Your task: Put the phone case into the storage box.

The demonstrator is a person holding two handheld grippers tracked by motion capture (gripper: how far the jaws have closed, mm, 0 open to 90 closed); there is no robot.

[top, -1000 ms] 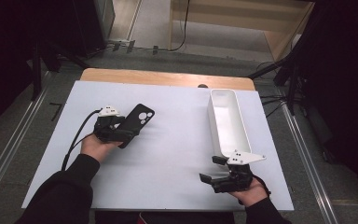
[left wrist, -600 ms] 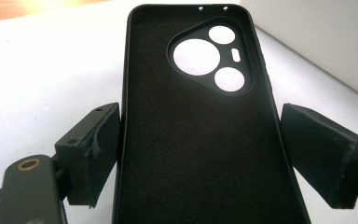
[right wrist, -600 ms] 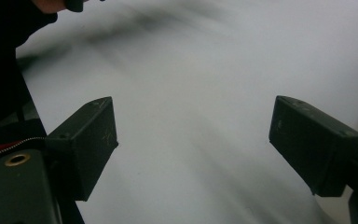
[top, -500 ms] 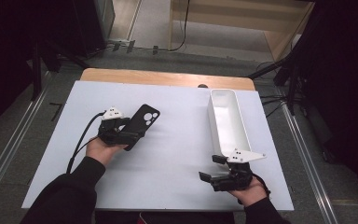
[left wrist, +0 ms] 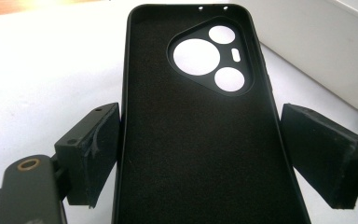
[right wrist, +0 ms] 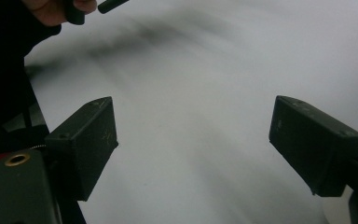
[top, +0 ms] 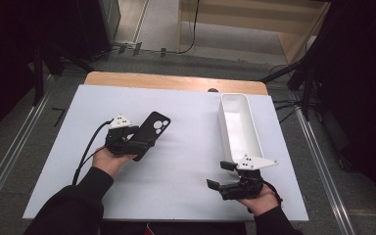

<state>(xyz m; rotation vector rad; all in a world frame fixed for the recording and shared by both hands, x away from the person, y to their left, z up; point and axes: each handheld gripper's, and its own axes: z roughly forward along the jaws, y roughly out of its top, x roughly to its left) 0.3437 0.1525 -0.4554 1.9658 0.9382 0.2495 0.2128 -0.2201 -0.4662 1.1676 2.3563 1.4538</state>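
**Case in the left fingers, inching toward the middle of the desk**

The left gripper [top: 136, 146] has the black phone case [top: 152, 131] across its width. In the left gripper view the case runs out between the two fingers [left wrist: 93, 149], hollow side up, with the camera cut-out at the far end. One pad presses on one long edge and the other sits against the opposite edge, so we read this as a clamp, not a loose straddle.

Compared with a second ago, the case has crept a little toward us and to the right, and it has turned slightly. It has gone along with the left hand [top: 105, 159], which backs the reading that it is gripped. The shift is small. The case is still on the left half of the desk [top: 186, 166], well apart from the white tray [top: 240, 132] on the right.

The right gripper [top: 219, 175] has not moved. It waits near the front edge, just below the near end of the tray, with its fingers wide apart and nothing but bare desk between them.

We judge that the carry has barely begun. If the tray is the goal, nearly the whole crossing is left, and the grip by the edges must hold on the way.
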